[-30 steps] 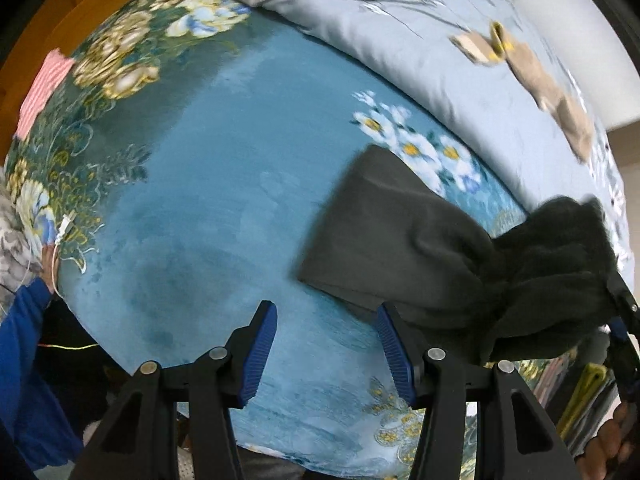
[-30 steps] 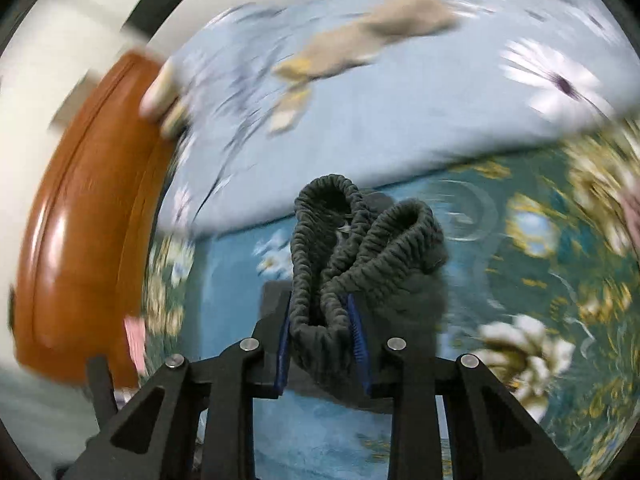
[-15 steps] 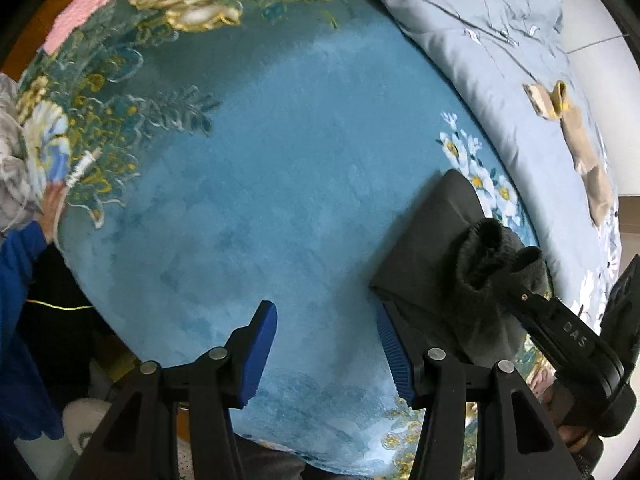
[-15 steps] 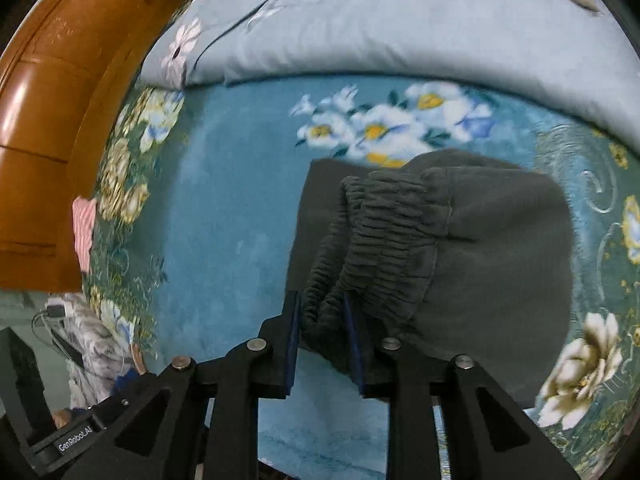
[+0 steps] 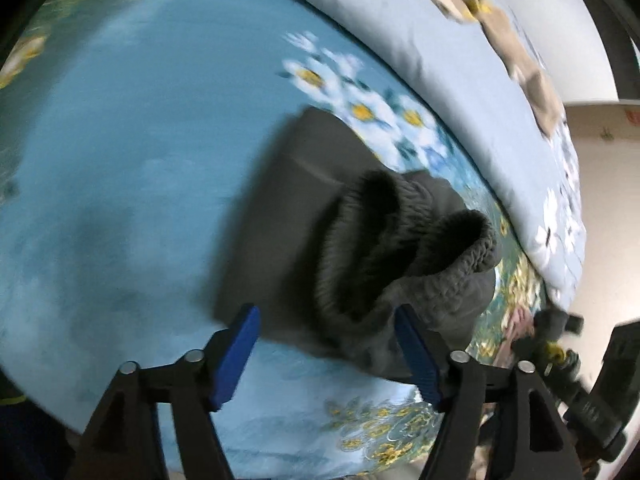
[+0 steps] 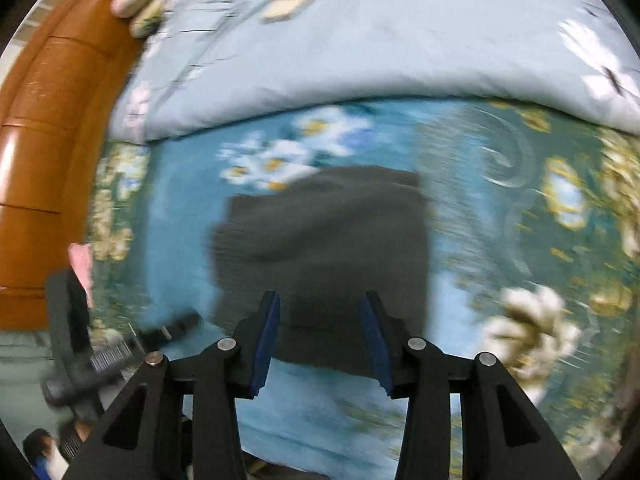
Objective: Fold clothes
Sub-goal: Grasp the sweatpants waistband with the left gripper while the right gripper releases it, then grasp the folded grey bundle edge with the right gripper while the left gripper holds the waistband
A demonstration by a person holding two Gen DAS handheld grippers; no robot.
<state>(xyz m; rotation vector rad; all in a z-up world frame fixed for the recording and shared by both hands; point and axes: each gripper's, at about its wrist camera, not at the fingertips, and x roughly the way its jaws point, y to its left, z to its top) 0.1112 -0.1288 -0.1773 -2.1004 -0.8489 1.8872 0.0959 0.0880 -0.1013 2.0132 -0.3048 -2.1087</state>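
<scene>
While its blue-padded jaws stand spread with nothing between them, the left gripper hangs just above the near edge of the folded dark grey knit garment, whose ribbed elastic waistband bunches up in thick loops on top. Likewise parted and empty, the right gripper frames that cloth's near hem. Around it spreads the smooth teal floral bedspread, bare to the left; a pale blue quilt borders the far side. Motion blur smears both views.

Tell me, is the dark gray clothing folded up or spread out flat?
Folded. The dark gray clothing lies as a compact block on the blue bedspread, its ribbed waistband doubled over on top, bunched rather than flat.
</scene>
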